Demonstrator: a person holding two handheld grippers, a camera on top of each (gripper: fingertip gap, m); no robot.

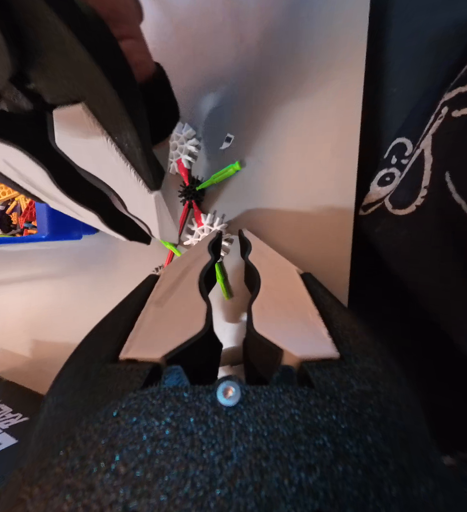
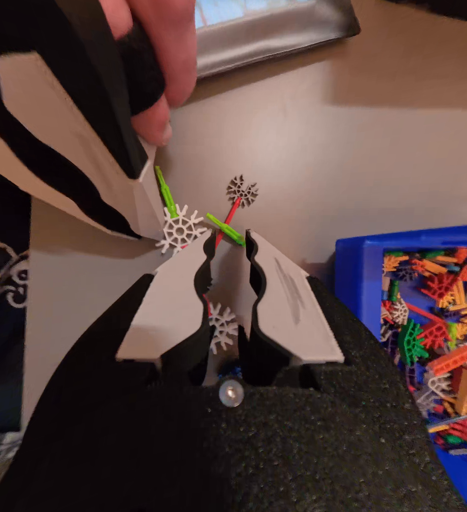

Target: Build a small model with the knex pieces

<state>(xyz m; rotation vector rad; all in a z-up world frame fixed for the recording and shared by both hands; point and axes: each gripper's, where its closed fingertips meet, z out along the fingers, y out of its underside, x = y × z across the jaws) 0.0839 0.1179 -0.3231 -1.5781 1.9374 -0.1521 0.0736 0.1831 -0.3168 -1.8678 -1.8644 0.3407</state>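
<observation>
A small rod-and-connector toy model sits between both grippers: a black hub (image 1: 190, 191), red rods (image 1: 184, 171), green rods (image 1: 221, 174) and white snowflake connectors (image 1: 183, 146). My left gripper (image 1: 230, 232) has its jaws a narrow gap apart, closed on the edge of a white connector (image 1: 226, 246). A green rod (image 1: 222, 279) runs down through the gap. My right gripper (image 2: 230, 231) is open. A red rod (image 2: 228, 219) passes between its tips, and a white connector (image 2: 222, 327) shows deep in the gap. The left gripper's tip touches another white connector (image 2: 181, 230). A grey connector (image 2: 242, 191) ends the red rod.
A blue bin (image 2: 359, 266) full of loose coloured pieces stands to the right of my right gripper, and it also shows in the left wrist view (image 1: 60, 227). A dark framed panel (image 2: 268, 41) lies at the table's far side. A person in dark clothing (image 1: 426, 194) is at the table edge.
</observation>
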